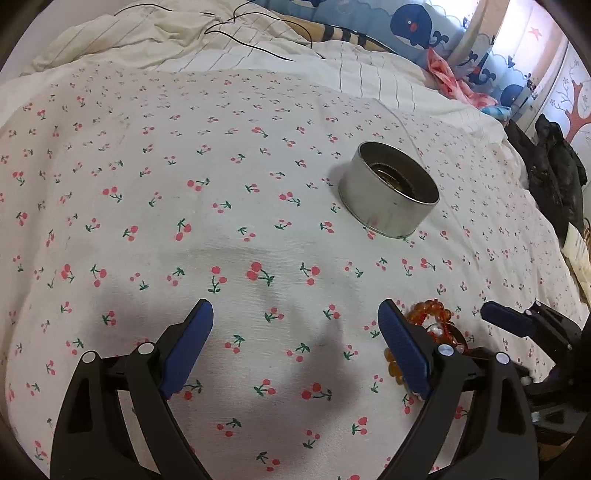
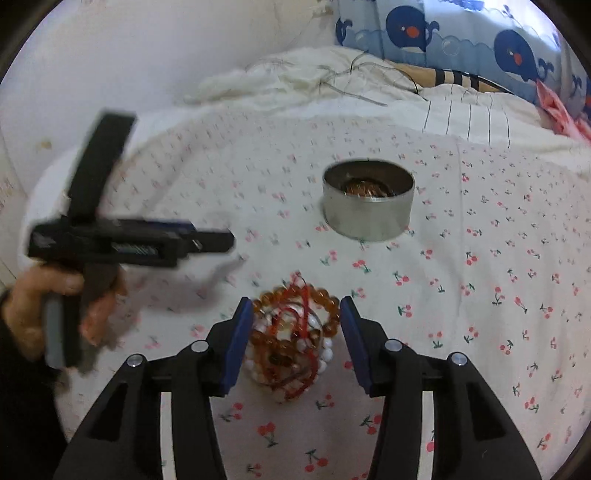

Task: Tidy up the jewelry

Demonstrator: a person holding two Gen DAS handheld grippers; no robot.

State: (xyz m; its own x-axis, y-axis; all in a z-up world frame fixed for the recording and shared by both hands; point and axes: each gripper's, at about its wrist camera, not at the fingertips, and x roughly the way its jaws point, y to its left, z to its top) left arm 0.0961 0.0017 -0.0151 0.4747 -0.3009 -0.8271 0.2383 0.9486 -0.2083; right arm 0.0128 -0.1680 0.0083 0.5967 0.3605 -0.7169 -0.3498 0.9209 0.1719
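A round silver tin (image 1: 388,194) stands open on the cherry-print sheet (image 1: 184,184), with some jewelry inside; it also shows in the right wrist view (image 2: 367,199). A pile of amber and white bead bracelets with red cord (image 2: 295,339) lies on the sheet between the open fingers of my right gripper (image 2: 297,343), which straddles it without closing. In the left wrist view the bracelets (image 1: 430,314) peek out just right of the fingers. My left gripper (image 1: 295,347) is open and empty over bare sheet, left of the pile. It appears blurred in the right wrist view (image 2: 207,236).
Rumpled striped bedding with black cables (image 1: 240,26) lies at the back. A whale-print pillow (image 2: 461,33) and pink cloth (image 1: 454,81) sit at back right. Dark clothing (image 1: 554,166) hangs beyond the bed's right edge.
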